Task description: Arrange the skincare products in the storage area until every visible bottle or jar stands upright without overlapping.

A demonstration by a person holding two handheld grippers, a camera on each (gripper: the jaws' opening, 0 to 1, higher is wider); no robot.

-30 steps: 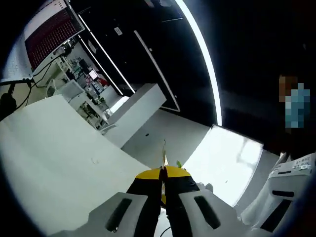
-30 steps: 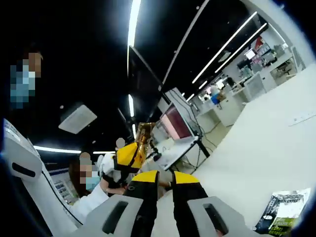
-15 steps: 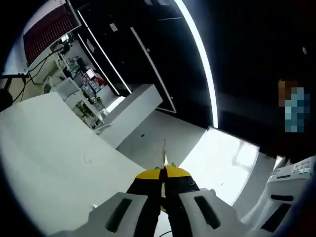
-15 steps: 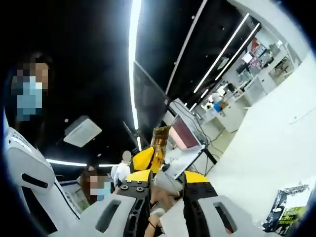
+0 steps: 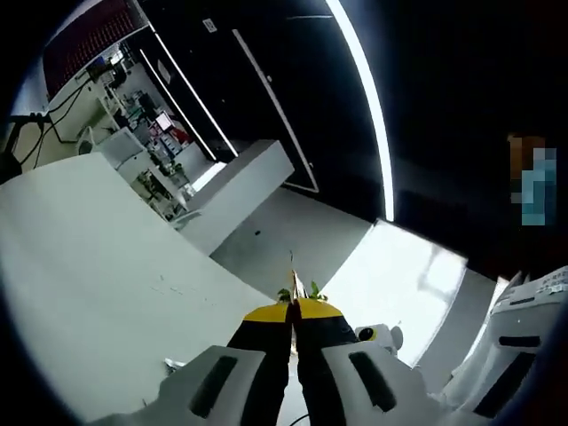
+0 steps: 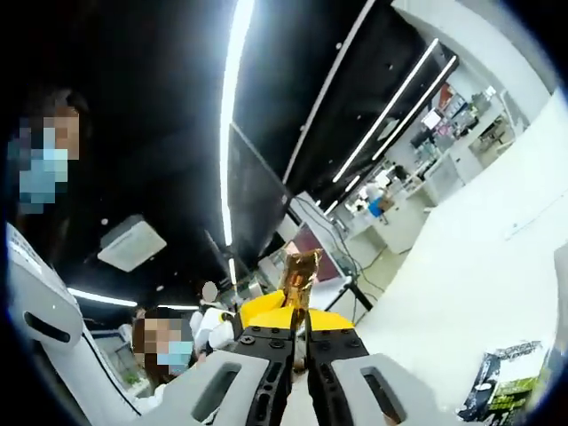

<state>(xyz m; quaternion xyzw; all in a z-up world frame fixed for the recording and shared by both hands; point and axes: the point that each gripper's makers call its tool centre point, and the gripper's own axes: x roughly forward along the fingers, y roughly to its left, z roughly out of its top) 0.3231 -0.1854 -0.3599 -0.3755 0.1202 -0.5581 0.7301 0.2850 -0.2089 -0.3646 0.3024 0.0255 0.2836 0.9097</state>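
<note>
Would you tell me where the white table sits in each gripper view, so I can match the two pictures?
Left gripper view: the white table spreads across the lower left.
Right gripper view: the white table runs down the right side.
Shared landmark: the long ceiling light strip, probably the same one in both.

Lighting: long ceiling light strips (image 5: 368,106) and (image 6: 229,115) glare white against a dark ceiling, running from 12 toward 5 o'clock in the left gripper view. White table (image 5: 80,266) evenly lit; a bright panel (image 5: 404,284) at 4 o'clock is blown out. Fisheye bending strong at the edges; the far room is soft.
</note>
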